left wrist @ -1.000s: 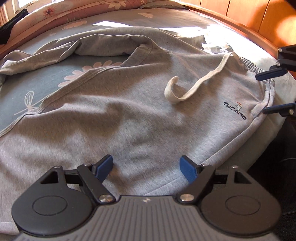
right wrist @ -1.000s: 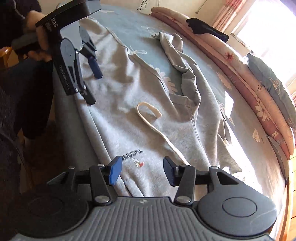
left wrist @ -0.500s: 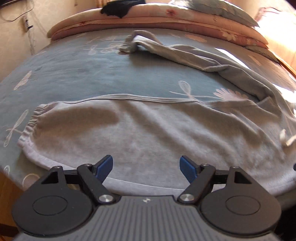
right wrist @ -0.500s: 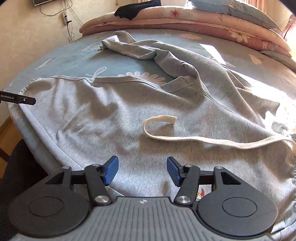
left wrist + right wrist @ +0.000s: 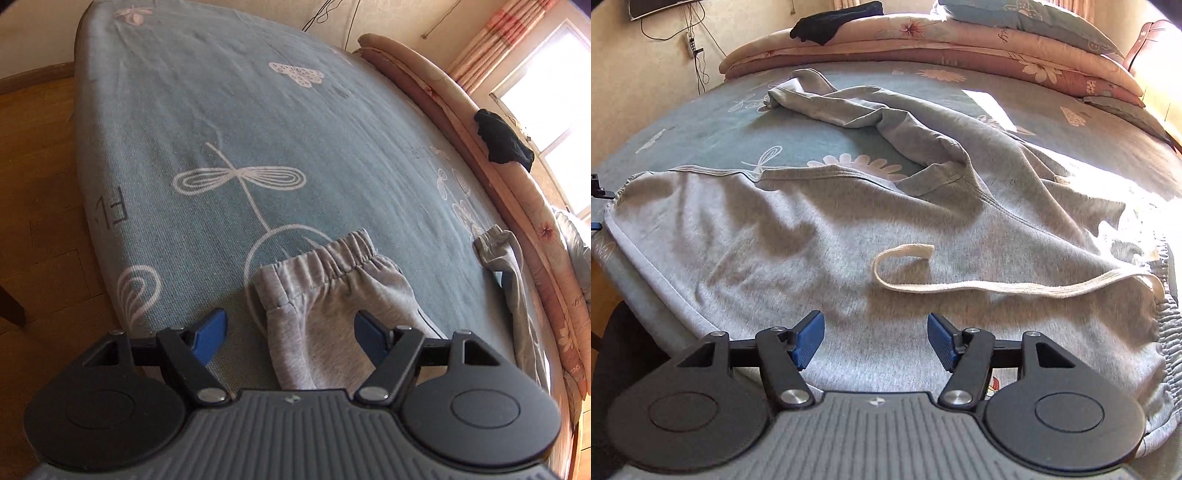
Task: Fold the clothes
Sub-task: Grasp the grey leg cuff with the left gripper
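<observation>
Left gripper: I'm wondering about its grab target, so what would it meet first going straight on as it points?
Probably the grey trouser leg near its elastic cuff; the fabric already lies between the closing fingers of the left gripper, untouched.

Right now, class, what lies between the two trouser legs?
Bare blue bedsheet between the near leg and far leg, in the right wrist view.

A blue-green patterned bedsheet (image 5: 229, 122) is covering the bed. Folded pink floral quilts (image 5: 923, 40) are lying along its far edge, a black cloth (image 5: 831, 22) resting on top, a pillow (image 5: 1027, 18) beside it. Curtains (image 5: 495, 40) are hanging by the window.
</observation>
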`<control>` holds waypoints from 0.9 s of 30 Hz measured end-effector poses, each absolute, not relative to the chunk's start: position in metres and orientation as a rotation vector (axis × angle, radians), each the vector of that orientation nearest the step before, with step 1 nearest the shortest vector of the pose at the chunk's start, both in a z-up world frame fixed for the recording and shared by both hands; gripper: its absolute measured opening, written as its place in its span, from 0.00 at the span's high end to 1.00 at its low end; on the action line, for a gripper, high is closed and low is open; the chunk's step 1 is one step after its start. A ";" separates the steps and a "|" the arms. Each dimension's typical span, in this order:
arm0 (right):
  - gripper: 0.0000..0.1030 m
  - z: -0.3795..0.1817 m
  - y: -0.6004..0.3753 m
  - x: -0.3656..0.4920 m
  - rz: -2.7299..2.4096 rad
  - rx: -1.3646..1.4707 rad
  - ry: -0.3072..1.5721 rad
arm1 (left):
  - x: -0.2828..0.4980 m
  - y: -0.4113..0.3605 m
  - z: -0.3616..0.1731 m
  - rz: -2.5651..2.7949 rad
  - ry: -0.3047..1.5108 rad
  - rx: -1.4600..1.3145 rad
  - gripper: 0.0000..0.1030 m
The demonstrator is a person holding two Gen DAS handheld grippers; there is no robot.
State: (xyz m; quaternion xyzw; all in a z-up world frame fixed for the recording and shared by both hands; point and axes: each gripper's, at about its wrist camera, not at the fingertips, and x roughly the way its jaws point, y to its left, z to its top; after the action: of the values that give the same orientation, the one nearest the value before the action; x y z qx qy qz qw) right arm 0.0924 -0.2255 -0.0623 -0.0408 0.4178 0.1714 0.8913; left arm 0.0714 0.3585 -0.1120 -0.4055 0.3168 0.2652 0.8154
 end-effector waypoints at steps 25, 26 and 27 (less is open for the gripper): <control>0.34 -0.063 -0.214 0.092 0.350 -0.122 0.873 | 0.054 0.352 -0.092 0.587 0.740 -0.707 0.85; 0.34 -0.063 -0.213 0.091 0.350 -0.129 0.871 | 0.052 0.356 -0.099 0.611 0.764 -0.732 0.82; 0.33 -0.064 -0.213 0.091 0.351 -0.135 0.872 | 0.050 0.360 -0.105 0.617 0.774 -0.761 0.81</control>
State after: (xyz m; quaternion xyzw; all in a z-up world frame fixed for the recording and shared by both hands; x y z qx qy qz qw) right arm 0.0912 -0.2126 -0.0637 -0.0650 0.4200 0.1688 0.8893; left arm 0.0496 0.3597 -0.1045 -0.3563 0.3623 0.2890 0.8113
